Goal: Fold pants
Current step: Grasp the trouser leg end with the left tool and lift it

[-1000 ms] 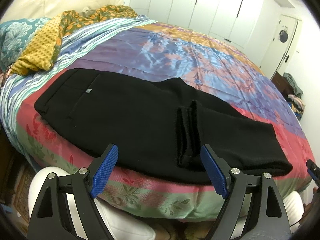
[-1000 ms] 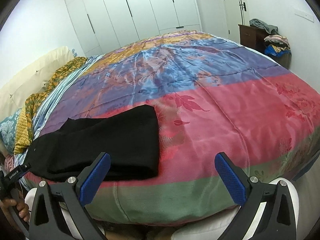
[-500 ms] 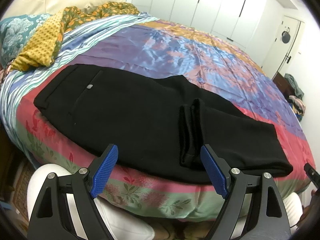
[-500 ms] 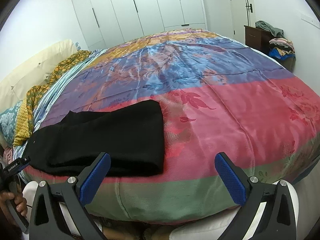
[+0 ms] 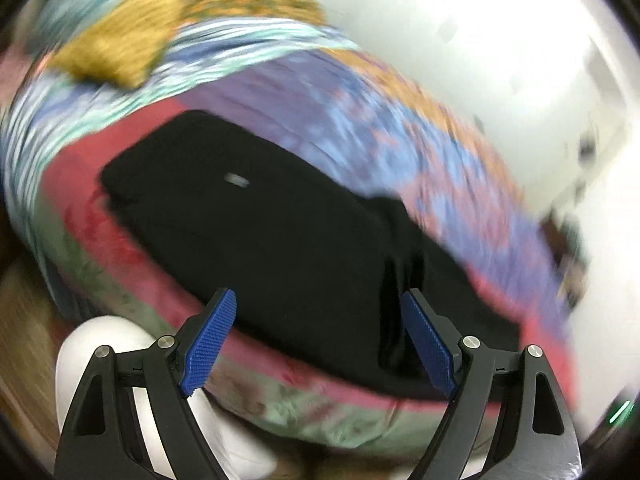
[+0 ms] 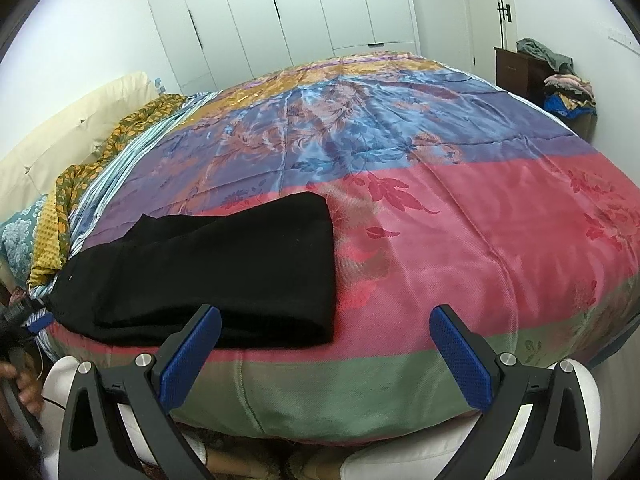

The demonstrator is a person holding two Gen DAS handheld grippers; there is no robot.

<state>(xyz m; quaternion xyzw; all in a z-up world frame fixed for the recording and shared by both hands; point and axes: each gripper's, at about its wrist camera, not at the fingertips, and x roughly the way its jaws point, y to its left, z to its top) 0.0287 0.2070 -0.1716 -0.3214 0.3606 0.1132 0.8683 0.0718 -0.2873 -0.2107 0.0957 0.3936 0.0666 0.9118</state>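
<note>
Black pants (image 5: 280, 236) lie flat along the near edge of the bed, waistband to the left, with a raised crease across the legs. The left wrist view is motion-blurred. My left gripper (image 5: 318, 344) is open and empty, just off the bed edge in front of the pants' middle. In the right wrist view the pants' folded leg end (image 6: 248, 268) lies at the left. My right gripper (image 6: 326, 354) is open and empty, in front of the bed edge beside the leg end. The left gripper's blue tip (image 6: 38, 322) shows at the far left.
The bed has a colourful satin cover (image 6: 460, 216). A yellow and orange blanket (image 6: 80, 176) and pillows lie at its head. White wardrobes (image 6: 304, 12) line the far wall. A dark cabinet with piled clothes (image 6: 560, 80) stands at the right by the door.
The left gripper has swung fast, blurring its view, and the pants now sit closer and tilted in its frame. The right gripper has moved nearer the bed and the leg end.
</note>
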